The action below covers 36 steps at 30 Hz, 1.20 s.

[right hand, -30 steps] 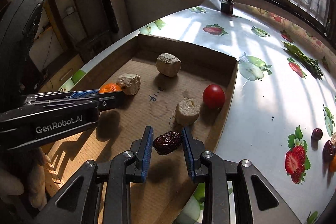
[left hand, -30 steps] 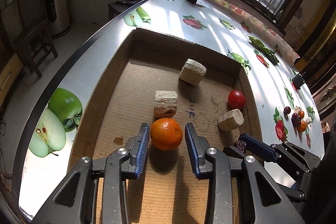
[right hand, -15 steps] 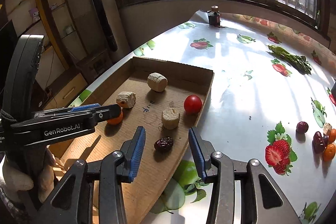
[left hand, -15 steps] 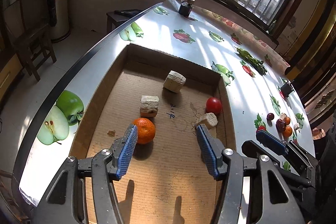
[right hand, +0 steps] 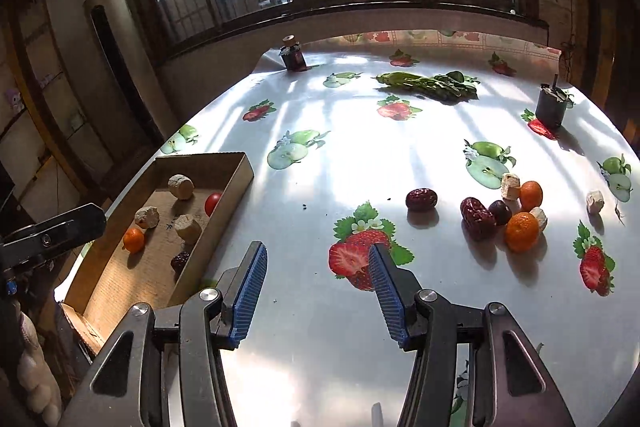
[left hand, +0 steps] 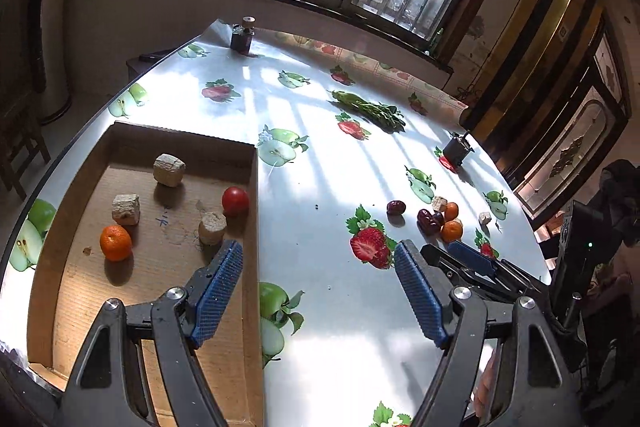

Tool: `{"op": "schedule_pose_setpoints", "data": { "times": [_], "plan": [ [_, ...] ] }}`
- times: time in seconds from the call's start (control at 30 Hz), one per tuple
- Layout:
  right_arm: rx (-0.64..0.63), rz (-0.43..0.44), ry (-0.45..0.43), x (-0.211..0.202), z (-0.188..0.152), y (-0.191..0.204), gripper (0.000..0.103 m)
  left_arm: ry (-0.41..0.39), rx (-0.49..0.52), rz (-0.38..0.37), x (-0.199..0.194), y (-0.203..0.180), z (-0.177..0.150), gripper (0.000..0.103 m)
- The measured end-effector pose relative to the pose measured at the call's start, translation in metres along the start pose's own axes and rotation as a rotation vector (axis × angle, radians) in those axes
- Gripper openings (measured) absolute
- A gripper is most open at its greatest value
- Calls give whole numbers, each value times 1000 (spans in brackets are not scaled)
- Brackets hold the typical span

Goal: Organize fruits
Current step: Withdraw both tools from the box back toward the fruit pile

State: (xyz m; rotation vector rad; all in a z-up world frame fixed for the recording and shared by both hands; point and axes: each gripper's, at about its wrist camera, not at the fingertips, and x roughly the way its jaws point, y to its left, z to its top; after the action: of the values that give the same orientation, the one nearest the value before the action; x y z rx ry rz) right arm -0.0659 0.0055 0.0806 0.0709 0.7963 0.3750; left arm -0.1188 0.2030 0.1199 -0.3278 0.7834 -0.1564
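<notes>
- Barred windows throw striped sunlight over a table (right hand: 360,155) dressed in a glossy fruit-print cloth, with a shallow cardboard tray (right hand: 236,183) lying along its left edge.
- Sorted into the tray are an orange (left hand: 115,243), a red tomato (left hand: 235,200), a dark date (right hand: 181,260) near the tray's right wall, and several pale blocks (left hand: 169,169).
- Loose fruit waits in a cluster toward the table's right edge: a lone date (right hand: 421,199), two more dates (right hand: 478,214) touching each other, and two small oranges (right hand: 521,231) with pale chunks among them.
- Left gripper (left hand: 318,291) hangs over the tray's right wall, fingers spread wide and empty.
- Right gripper (right hand: 316,291) hovers above the printed strawberry, fingers likewise apart with nothing between them, pointed toward the cluster.
- Judging by that aim, the lone date, nearest and standing clear of the others, looks the easiest next pick.
</notes>
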Motion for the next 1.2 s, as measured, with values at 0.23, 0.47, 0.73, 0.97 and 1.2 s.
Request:
{"op": "schedule_pose_setpoints", "data": {
  "times": [0.23,0.47,0.73,0.97,1.2],
  "plan": [
    [92,-107,-35,-35,-8,-74,60,70,83,-55,38,-58,-8,77],
    [219,-148,-24,-48,-14,-145,61,123,146,-58,60,-95,-19,77],
    [363,-210,-48,-63,-9,-227,61,132,151,-7,82,-99,-12,77],
    [433,-199,-26,-41,1,-255,61,181,155,-38,126,-114,-9,77],
    [454,-229,-26,-16,17,-271,61,193,263,-87,154,-145,-18,42]
  ]
}}
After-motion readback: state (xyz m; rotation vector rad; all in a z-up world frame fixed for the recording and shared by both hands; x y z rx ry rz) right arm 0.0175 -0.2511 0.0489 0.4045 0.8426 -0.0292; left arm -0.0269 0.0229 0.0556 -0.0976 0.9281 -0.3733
